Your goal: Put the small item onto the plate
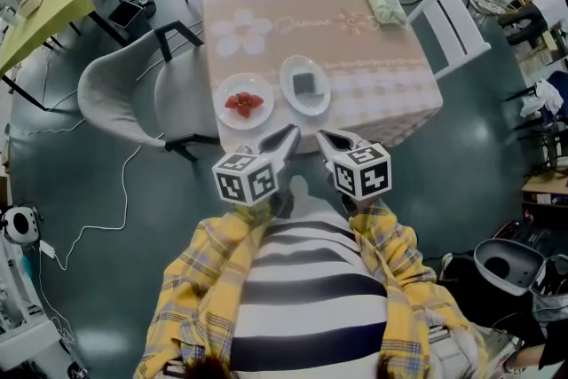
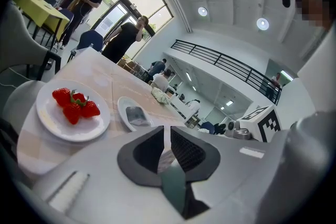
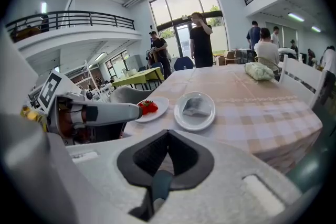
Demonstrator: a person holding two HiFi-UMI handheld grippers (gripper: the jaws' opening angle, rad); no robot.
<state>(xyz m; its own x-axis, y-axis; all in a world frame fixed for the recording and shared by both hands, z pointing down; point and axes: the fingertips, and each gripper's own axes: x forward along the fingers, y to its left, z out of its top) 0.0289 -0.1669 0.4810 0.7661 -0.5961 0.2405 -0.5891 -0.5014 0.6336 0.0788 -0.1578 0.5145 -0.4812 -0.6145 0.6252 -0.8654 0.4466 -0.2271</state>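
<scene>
Left gripper [image 1: 291, 135] and right gripper [image 1: 325, 138]: shut tight, holding nothing. Small grey item [image 1: 307, 83] on its plate [image 1: 286, 85], straight ahead on the desk [image 1: 382, 71]. About as near to both.

Cursive lettering [image 1: 306, 24] on the tablecloth [image 1: 373, 67] is too faint to read; nothing else bears text.

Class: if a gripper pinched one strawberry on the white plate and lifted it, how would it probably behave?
The strawberries look plump and soft, so a hard pinch would likely bruise one. Their tapered shape may let it slip or roll on the smooth plate. Small, so probably light.
</scene>
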